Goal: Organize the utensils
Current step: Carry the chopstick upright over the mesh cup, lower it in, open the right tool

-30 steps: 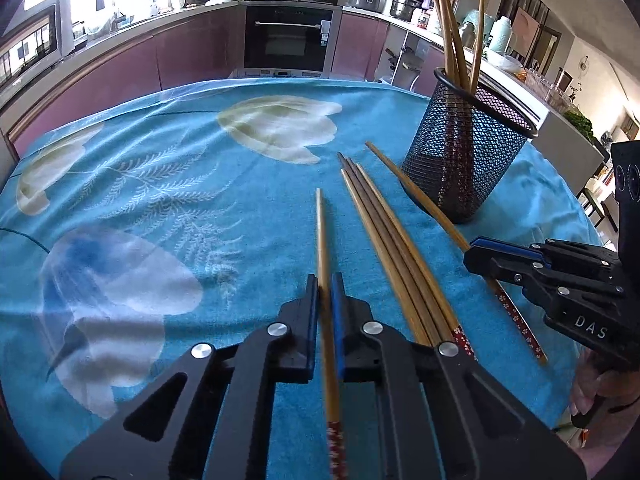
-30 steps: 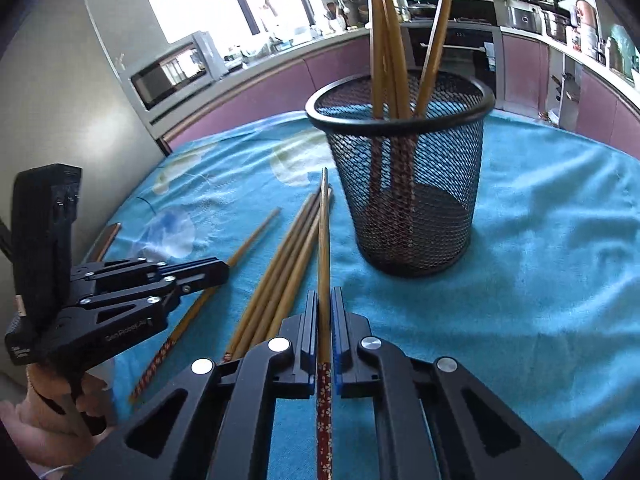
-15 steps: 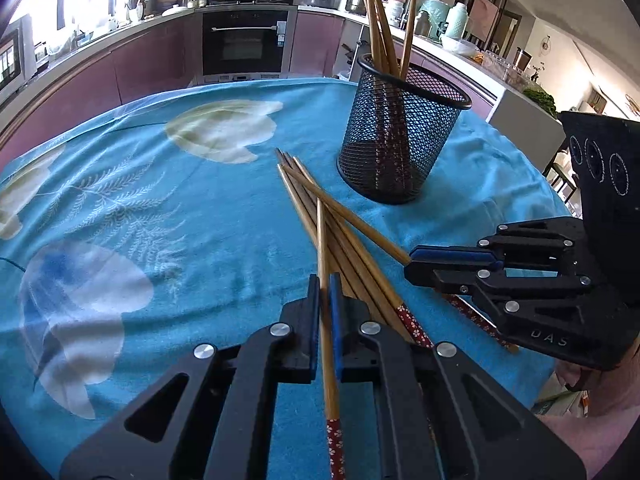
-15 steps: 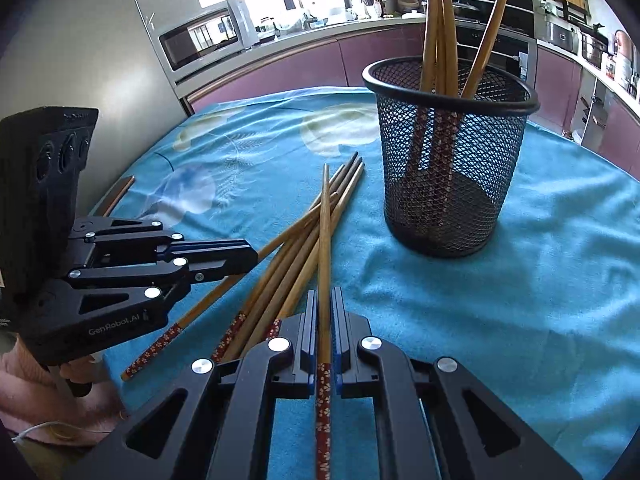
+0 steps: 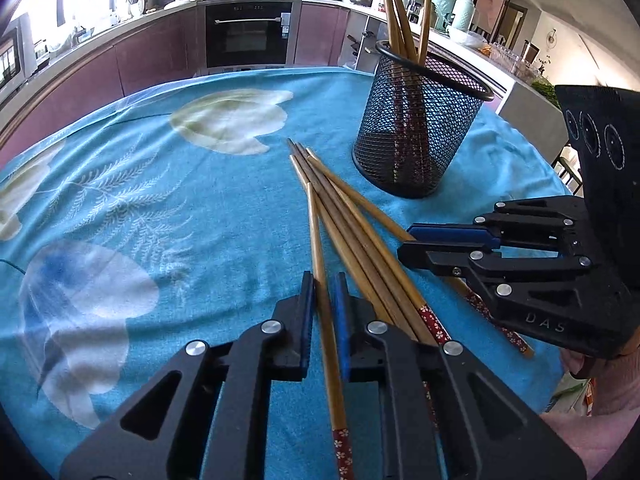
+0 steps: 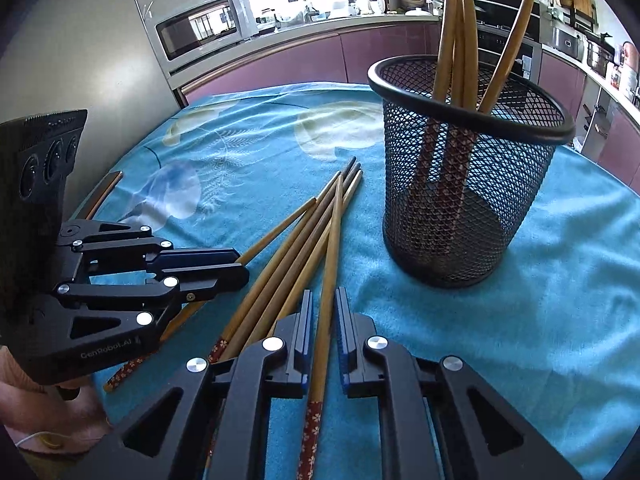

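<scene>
My left gripper (image 5: pixel 322 280) has its jaws slightly apart around a wooden chopstick (image 5: pixel 318 248) that lies with its tip on the pile of chopsticks (image 5: pixel 352 232). My right gripper (image 6: pixel 323 300) likewise has its jaws slightly apart around a chopstick (image 6: pixel 330 256) resting on the same pile (image 6: pixel 280 264). A black mesh holder (image 5: pixel 416 128), also in the right wrist view (image 6: pixel 464 184), stands upright with three chopsticks in it. The right gripper shows in the left wrist view (image 5: pixel 440 246), the left gripper in the right wrist view (image 6: pixel 208 266).
The table carries a blue floral cloth (image 5: pixel 140 200). Its near edge drops off beside the grippers. Kitchen counters, an oven (image 5: pixel 248 36) and a microwave (image 6: pixel 200 36) stand behind. One more chopstick lies at the table's left edge (image 6: pixel 104 194).
Both grippers have lowered their chopsticks onto the pile and their jaws have opened a little. The holder has not moved.
</scene>
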Available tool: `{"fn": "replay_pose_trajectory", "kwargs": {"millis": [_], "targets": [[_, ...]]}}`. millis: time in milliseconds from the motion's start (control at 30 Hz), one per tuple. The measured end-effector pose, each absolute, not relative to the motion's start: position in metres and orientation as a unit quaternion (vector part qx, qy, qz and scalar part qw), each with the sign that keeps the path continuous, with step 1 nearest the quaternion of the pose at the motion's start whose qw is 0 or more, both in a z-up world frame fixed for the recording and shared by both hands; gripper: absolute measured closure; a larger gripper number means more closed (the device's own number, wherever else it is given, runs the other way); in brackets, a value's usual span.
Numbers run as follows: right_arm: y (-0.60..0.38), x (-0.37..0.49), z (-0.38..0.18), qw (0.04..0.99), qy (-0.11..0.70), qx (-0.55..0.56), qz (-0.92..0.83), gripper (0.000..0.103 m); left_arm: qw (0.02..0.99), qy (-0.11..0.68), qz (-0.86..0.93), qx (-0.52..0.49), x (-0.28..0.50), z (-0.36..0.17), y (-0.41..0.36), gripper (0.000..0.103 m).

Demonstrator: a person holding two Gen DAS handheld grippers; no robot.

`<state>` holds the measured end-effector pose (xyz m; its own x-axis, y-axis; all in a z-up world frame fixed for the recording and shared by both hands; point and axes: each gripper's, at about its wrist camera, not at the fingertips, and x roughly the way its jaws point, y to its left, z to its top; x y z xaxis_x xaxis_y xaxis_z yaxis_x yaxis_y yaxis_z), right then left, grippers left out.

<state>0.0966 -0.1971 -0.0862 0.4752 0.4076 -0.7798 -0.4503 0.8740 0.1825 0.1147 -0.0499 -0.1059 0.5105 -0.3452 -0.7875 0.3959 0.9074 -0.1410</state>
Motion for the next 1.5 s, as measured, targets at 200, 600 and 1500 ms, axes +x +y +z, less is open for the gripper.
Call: {"fn": "replay_pose_trajectory", "kwargs": {"millis": [200,600,1500], "targets": [[-0.204,0.091,-0.079,0.865,0.433,-0.007,0.253,0.097,0.870,0.447,-0.205,0.023,0.114,-0.103,-0.049,0.096],[-0.236,0.071,-0.031,0.892,0.366,0.030,0.263,0.097,0.881,0.388,-0.270,-0.018,0.101,-0.043,-0.037,0.096],[-0.277,0.076,0.052,0.937,0.245,0.049,0.243,0.097,0.897,0.292,-0.321,-0.080,0.110,0.054,-0.034,0.096]]}}
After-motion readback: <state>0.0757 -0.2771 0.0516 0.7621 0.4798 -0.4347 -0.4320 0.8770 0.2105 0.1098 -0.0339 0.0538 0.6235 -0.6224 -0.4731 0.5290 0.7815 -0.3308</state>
